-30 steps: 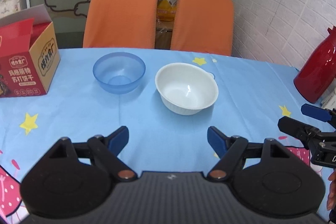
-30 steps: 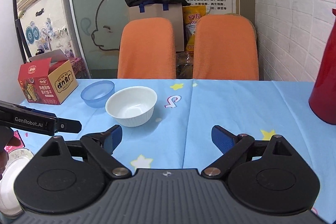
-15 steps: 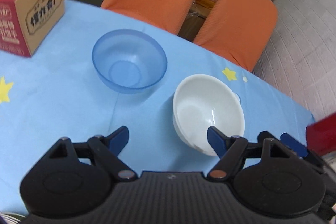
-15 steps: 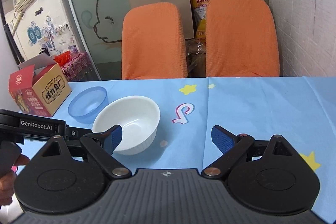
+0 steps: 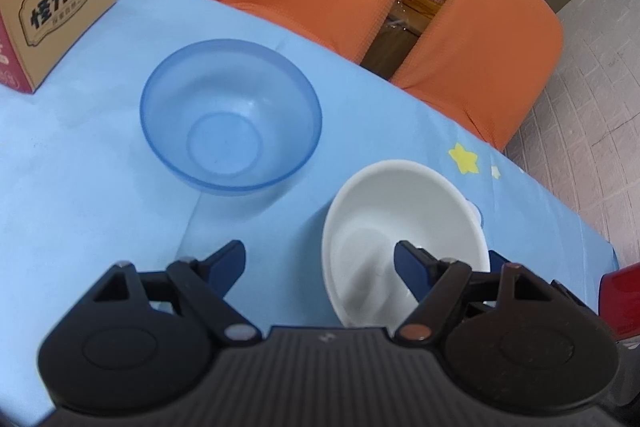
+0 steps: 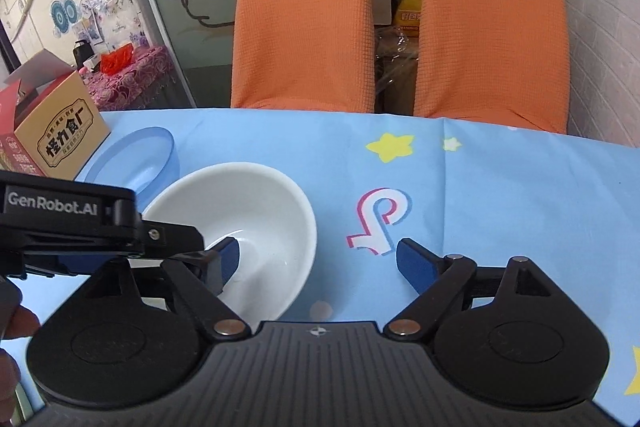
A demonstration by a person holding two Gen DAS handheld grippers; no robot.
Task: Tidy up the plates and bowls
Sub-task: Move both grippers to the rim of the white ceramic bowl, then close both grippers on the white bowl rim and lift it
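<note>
1. My left gripper [image 5: 319, 265] hangs with its fingers spread wide, holding nothing; its right finger [image 5: 412, 265] dips inside the white bowl [image 5: 400, 219], the left one outside over the surface [image 5: 80, 187].
2. The near rim lies between them, so my left hand is nearer.
3. My right gripper [image 6: 316, 261] is equally wide and empty, the bowl at its left finger.
4. The blue bowl [image 5: 230, 115] sits just beyond, apart.

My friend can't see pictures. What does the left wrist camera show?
The open left gripper hovers over a white bowl, one of its fingers above the bowl's inside. A clear blue bowl sits beyond on the blue tablecloth.
</note>
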